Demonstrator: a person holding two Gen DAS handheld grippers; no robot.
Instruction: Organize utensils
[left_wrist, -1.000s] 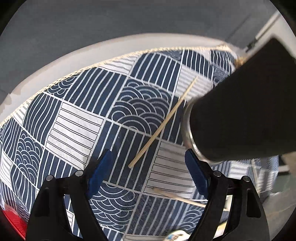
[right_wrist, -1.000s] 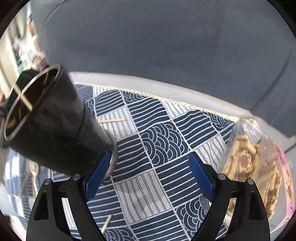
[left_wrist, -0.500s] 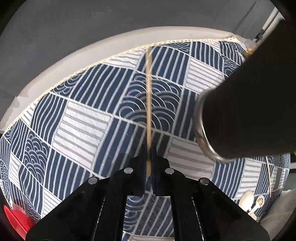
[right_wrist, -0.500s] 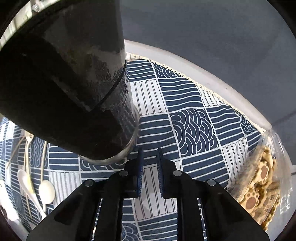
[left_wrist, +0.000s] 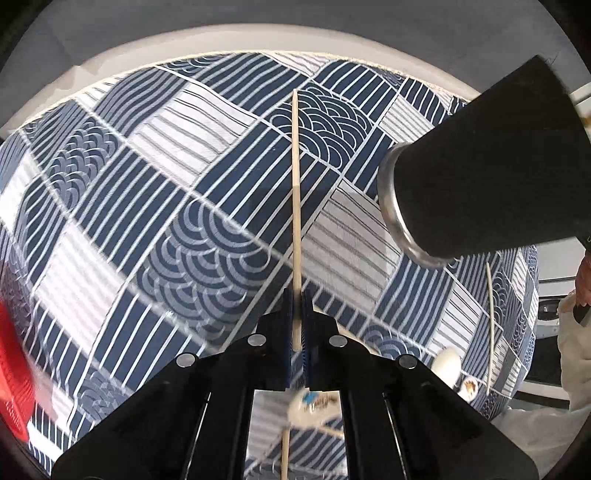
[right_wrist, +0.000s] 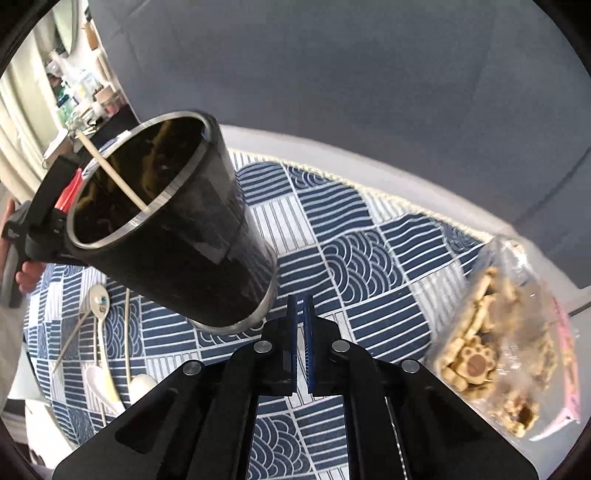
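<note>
**A patterned cloth over a pale table**

A pale table (left_wrist: 122, 55) with a curved edge carries a tablecloth (left_wrist: 207, 236) in navy and white patchwork: squares of stripes beside squares of wave arcs, with a cream trim along its far edge. A tall black cup (right_wrist: 177, 229) with a silver rim and base stands on the cloth. Near it lie white spoons (right_wrist: 99, 299), one with a small printed figure in its bowl, and several thin wooden chopsticks (right_wrist: 127, 332), loosely crossed among the spoons. A clear bag of paw-shaped biscuits (right_wrist: 487, 350) rests on the cloth near its far corner, well apart from the spoons.
</note>
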